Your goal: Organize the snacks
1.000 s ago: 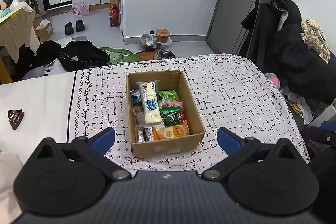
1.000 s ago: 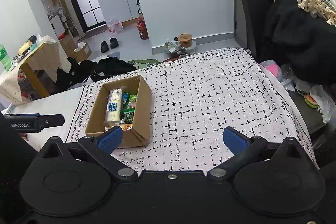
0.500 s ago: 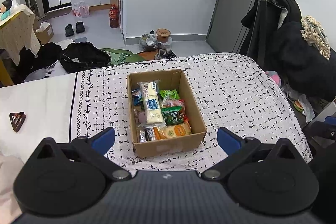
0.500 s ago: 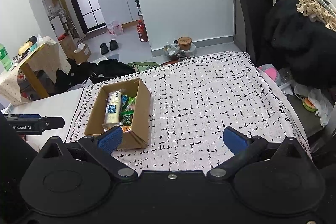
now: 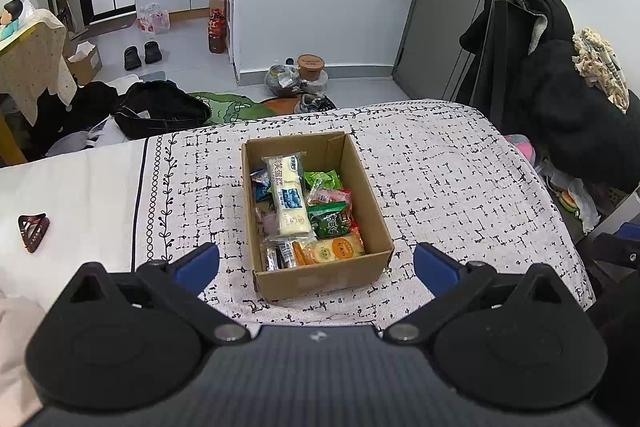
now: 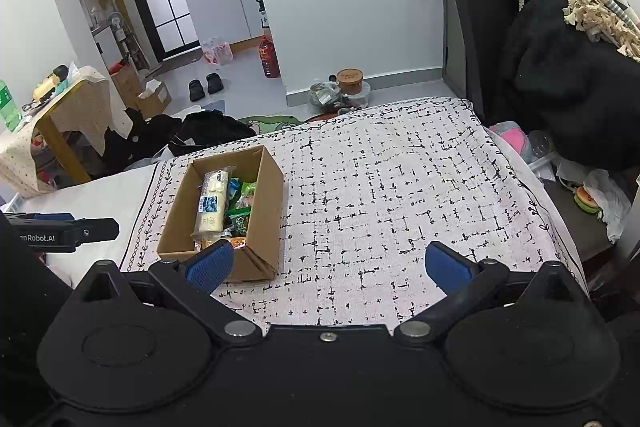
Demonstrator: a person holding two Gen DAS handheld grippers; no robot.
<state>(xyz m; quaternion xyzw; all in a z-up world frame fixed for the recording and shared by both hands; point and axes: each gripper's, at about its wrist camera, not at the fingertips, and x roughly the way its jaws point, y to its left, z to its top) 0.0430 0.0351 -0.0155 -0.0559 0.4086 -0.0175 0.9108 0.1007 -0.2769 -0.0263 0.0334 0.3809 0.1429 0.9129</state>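
An open cardboard box (image 5: 372, 203) sits on the patterned cloth (image 5: 440, 187) and holds several snack packets. A long white packet (image 5: 288, 199) lies on top, with green packets (image 5: 330, 223) and a yellow cracker pack (image 5: 332, 251) beside it. My left gripper (image 5: 316, 265) is open and empty, held back in front of the box's near wall. The box also shows in the right wrist view (image 6: 264, 211), at the left. My right gripper (image 6: 328, 265) is open and empty over bare cloth to the right of the box.
A brown hair clip (image 5: 33, 231) lies on the white sheet at the left. Dark coats hang on a chair (image 5: 552, 87) at the right. Bags, shoes and a tub (image 5: 310, 65) lie on the floor beyond the far edge.
Both grippers have drawn back and risen slightly, so the box looks a little smaller and farther. Both stay open and empty.
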